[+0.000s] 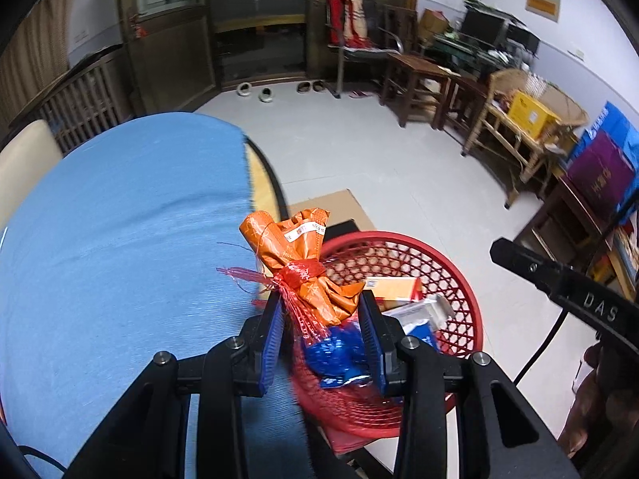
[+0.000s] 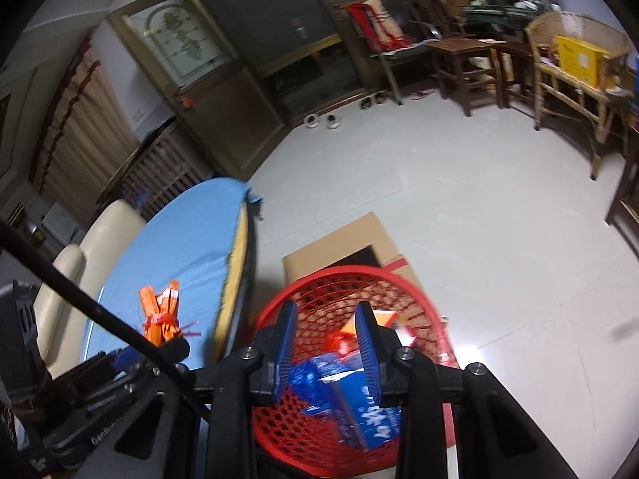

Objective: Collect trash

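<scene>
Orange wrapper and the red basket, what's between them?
The edge of the blue table separates orange wrapper from red basket, in the right wrist view.

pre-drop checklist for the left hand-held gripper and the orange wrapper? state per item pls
1. Left hand-held gripper shut on the orange wrapper bundle: ok, pads press on its lower part.
2. Bundle over the red basket: not ok, in the right wrist view it is over the blue tablecloth, left of the rim.
3. Basket has room: ok, a blue packet and a carton lie inside and mesh is visible above them.
4. Right hand-held gripper out of the drop path: not ok, it hangs over the basket.
5. Right hand-held gripper empty: ok, shut with nothing held.
6. Red netting strands free of the cloth: cannot tell.
</scene>
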`<move>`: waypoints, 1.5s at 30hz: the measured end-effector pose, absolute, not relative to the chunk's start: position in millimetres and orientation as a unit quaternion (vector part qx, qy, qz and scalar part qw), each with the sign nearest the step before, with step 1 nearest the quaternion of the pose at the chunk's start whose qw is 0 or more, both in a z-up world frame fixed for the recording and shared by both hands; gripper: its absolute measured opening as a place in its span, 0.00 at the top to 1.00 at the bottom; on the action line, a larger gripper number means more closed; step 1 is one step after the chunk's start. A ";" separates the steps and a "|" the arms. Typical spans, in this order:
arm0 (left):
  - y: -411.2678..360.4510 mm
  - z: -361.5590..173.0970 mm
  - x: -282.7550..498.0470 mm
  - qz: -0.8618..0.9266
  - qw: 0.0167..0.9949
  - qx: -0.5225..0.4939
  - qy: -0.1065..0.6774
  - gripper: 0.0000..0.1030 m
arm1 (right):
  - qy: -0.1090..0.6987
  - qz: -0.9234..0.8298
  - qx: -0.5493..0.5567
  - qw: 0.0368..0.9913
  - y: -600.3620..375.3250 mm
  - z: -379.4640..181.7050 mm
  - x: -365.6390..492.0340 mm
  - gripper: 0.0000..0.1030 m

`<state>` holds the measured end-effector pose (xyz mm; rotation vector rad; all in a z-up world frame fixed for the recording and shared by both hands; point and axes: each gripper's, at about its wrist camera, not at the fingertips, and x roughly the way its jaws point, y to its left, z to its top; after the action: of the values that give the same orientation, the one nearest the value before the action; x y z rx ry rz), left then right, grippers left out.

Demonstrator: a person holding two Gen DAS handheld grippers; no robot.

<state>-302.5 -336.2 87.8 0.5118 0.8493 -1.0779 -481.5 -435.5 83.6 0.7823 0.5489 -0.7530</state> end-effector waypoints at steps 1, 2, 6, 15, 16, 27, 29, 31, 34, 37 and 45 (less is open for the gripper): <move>-340.0 86.1 -305.9 -0.494 0.741 0.237 0.388 0.62 | 0.258 -0.355 0.371 0.819 -438.6 83.0 -484.6 0.66; -344.6 84.0 -309.7 -0.497 0.737 0.242 0.389 0.62 | 0.258 -0.359 0.370 0.817 -440.8 83.1 -487.6 0.66; -360.9 76.2 -319.3 -0.503 0.727 0.256 0.391 0.62 | 0.256 -0.371 0.370 0.813 -446.2 85.4 -498.0 0.59; -380.1 58.1 -326.4 -0.506 0.710 0.278 0.404 0.62 | 0.249 -0.384 0.372 0.807 -456.8 82.7 -509.9 0.33; -381.0 56.4 -325.9 -0.505 0.709 0.280 0.405 0.62 | 0.250 -0.385 0.373 0.806 -459.1 82.3 -510.1 0.33; -389.2 47.4 -331.3 -0.507 0.699 0.297 0.408 0.61 | 0.242 -0.390 0.377 0.804 -466.4 84.7 -514.9 0.33; -391.0 45.7 -331.1 -0.505 0.698 0.300 0.410 0.60 | 0.241 -0.391 0.378 0.804 -467.2 84.9 -516.1 0.33; -392.4 43.8 -330.0 -0.500 0.698 0.303 0.413 0.60 | 0.238 -0.393 0.379 0.804 -468.2 85.2 -517.3 0.33; -394.3 40.9 -329.6 -0.498 0.696 0.307 0.416 0.59 | 0.238 -0.393 0.380 0.803 -469.6 84.9 -518.3 0.33; -396.1 39.8 -330.4 -0.495 0.696 0.312 0.417 0.45 | 0.238 -0.392 0.381 0.803 -470.1 84.7 -519.1 0.34; -399.0 42.5 -328.9 -0.495 0.697 0.311 0.415 0.31 | 0.235 -0.394 0.381 0.803 -470.4 85.0 -520.7 0.33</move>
<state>-328.9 -399.0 42.5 0.6928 0.9264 -1.1050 -520.7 -470.4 85.0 0.8154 0.5040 -0.8442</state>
